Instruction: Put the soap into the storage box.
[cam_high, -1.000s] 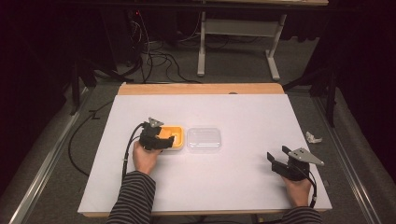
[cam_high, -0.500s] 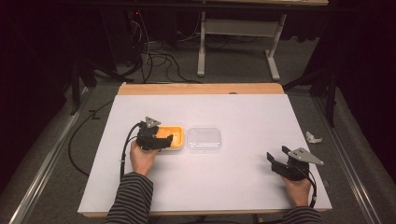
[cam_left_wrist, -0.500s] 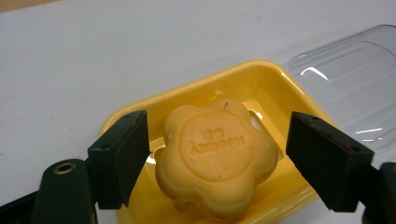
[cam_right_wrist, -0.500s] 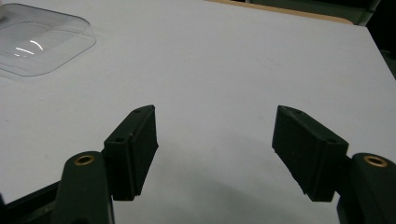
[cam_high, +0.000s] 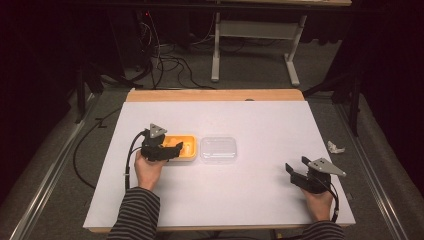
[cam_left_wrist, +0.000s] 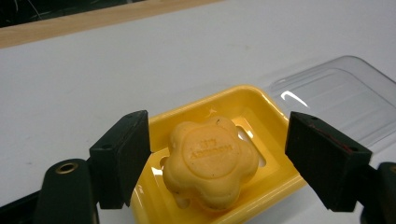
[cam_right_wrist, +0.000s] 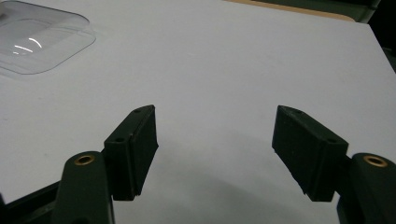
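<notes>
1. Soap (cam_left_wrist: 212, 158), a yellow flower-shaped bar with a stamped disc on top, lies in the yellow soap dish (cam_left_wrist: 261, 100) on the white counter (cam_high: 260, 120), left of centre in the high view.
2. Left tongs (cam_left_wrist: 217, 161) stand wide, one jaw on each side of the bar, neither pad clearly touching it; the left hand (cam_high: 148, 170) holds them at the dish's near-left end.
3. Clear lid (cam_high: 218, 148) lies flat on the counter just beside the dish's right end, apart from both tongs.
4. Right tongs (cam_right_wrist: 226, 151) are wide and empty, resting over bare counter well to the right.
5. Step in hand, as judged: approach to grasp the soap, jaws placed but not closed.
6. Next move calls for closing evenly on the bar's lobed sides, gently enough that the bar does not slip and the light dish does not skid or tip.
</notes>
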